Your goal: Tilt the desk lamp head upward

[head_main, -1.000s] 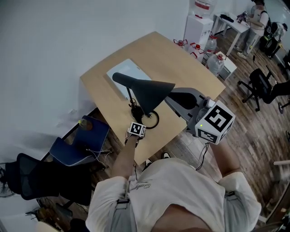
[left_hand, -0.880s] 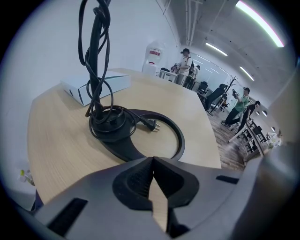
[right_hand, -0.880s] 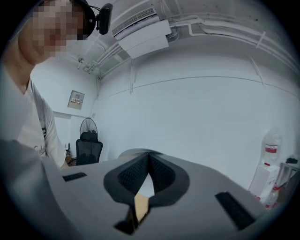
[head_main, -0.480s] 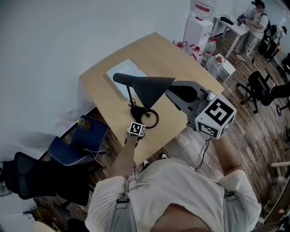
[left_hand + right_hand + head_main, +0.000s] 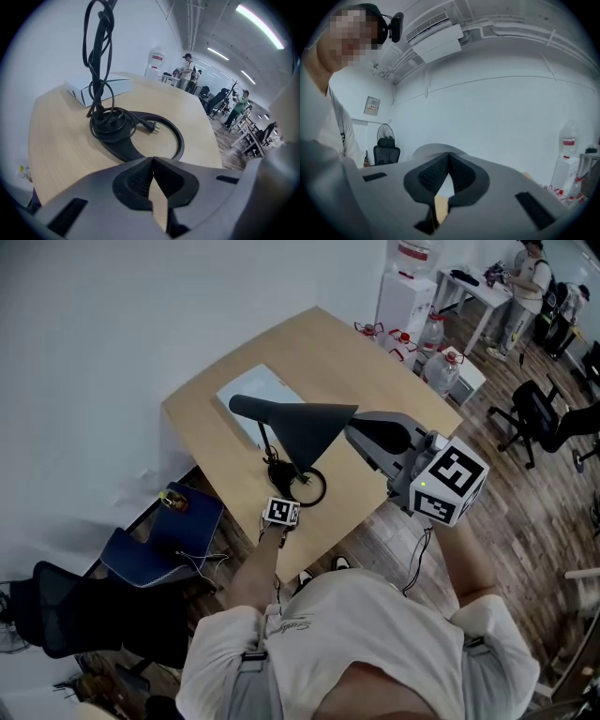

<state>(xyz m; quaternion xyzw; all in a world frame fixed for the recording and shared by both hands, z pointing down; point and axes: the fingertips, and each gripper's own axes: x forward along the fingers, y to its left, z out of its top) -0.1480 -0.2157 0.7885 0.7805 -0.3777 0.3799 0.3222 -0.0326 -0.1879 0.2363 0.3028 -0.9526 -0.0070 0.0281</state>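
Observation:
The black desk lamp stands on the wooden table [image 5: 370, 362]. Its cone head [image 5: 300, 423] lies about level over the ring base [image 5: 307, 486]. My left gripper [image 5: 289, 501] is shut low at the table's near edge, right by the base. In the left gripper view its jaws [image 5: 152, 158] meet with nothing between them, in front of the ring base [image 5: 154, 145] and the cord-wrapped stem [image 5: 96, 56]. My right gripper [image 5: 354, 430] is shut, its tip at the cone's wide end. In the right gripper view the tips [image 5: 449, 153] meet before a pale curved surface [image 5: 426, 149].
A white flat box [image 5: 258, 395] lies behind the lamp. A blue chair [image 5: 164, 540] and a black chair [image 5: 66, 610] stand left of the table. Water bottles [image 5: 436, 334] and a dispenser [image 5: 405, 287] are at the far right, with a person farther back.
The view has shifted a little. My right gripper stays at the lamp head's wide end and the left by the base. The lamp shows no clear motion.

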